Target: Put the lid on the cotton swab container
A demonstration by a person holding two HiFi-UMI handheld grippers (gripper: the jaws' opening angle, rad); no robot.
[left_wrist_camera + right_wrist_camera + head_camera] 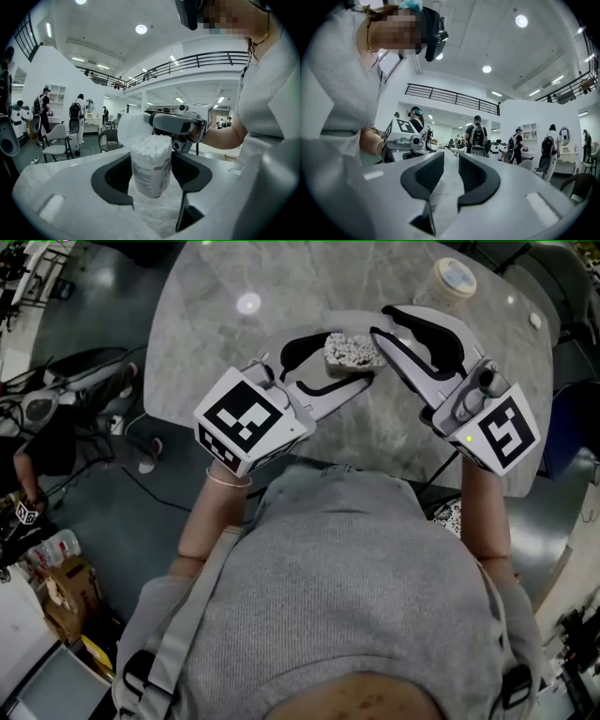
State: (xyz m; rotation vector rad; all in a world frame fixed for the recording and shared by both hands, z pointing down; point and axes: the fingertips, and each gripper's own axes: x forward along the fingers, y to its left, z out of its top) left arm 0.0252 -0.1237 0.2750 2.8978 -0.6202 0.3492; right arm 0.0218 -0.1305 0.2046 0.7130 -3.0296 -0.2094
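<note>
The lid is not yet on, so the step in hand is lining it up over the open mouth. The left gripper (345, 358) has its jaws spread wide and closed on the sides of the container (150, 168), which stands nearly upright between them, packed to the brim with swabs, above the near part of the surface (281, 287). The right gripper (380, 321) comes in from the other side with its jaws only a narrow gap apart. A pale rounded piece, which I take for the lid (129, 127), shows at their tips, just behind and above the swabs, so it seems to be pinched there. The next move likely calls for bringing the lid flat and centred over the rim, then pressing straight down while the left jaws hold firm. The swabs bulge at the top and could catch the lid's edge. The two sets of jaws are close together, with little room between them. The surface's near edge is just below the hands. A round tub (453, 279) stands well apart, near the far edge.
</note>
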